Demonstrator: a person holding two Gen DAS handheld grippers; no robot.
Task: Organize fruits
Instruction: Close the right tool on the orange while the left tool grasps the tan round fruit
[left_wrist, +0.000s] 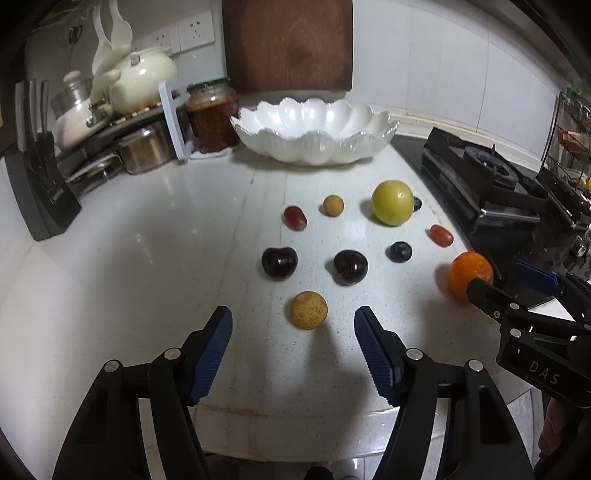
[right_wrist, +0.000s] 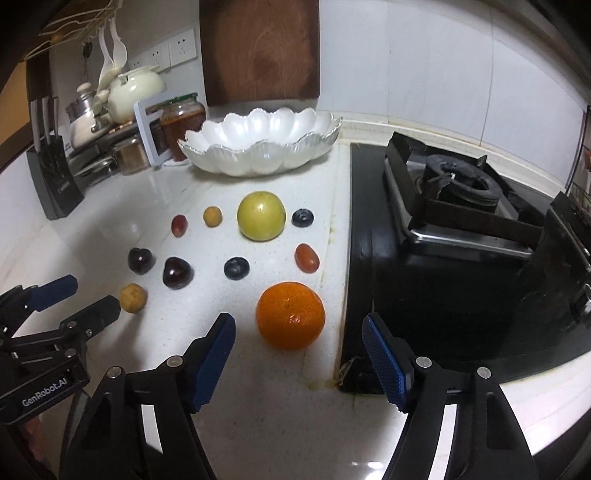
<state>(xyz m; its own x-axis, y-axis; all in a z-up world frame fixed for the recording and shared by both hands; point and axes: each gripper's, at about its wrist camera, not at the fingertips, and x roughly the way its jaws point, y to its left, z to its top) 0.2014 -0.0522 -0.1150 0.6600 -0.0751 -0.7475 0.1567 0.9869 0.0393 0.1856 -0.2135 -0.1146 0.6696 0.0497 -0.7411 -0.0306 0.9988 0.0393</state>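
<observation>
Several fruits lie on the white counter before an empty white scalloped bowl (left_wrist: 317, 129), also in the right wrist view (right_wrist: 258, 144). My left gripper (left_wrist: 293, 317) is open, just short of a tan longan (left_wrist: 308, 309). My right gripper (right_wrist: 299, 325) is open, its jaws either side of and just short of an orange (right_wrist: 290, 314). Beyond lie two dark cherries (left_wrist: 279, 263) (left_wrist: 350, 266), a blueberry (left_wrist: 399, 252), a green plum (left_wrist: 392, 202), red grapes (left_wrist: 295, 218) (left_wrist: 441, 235) and a small longan (left_wrist: 333, 205).
A black gas stove (right_wrist: 461, 236) borders the fruits on the right. A knife block (left_wrist: 37, 184), pots, a kettle and a sauce jar (left_wrist: 212, 114) stand at the back left. A wooden cutting board (left_wrist: 288, 44) leans on the wall behind the bowl.
</observation>
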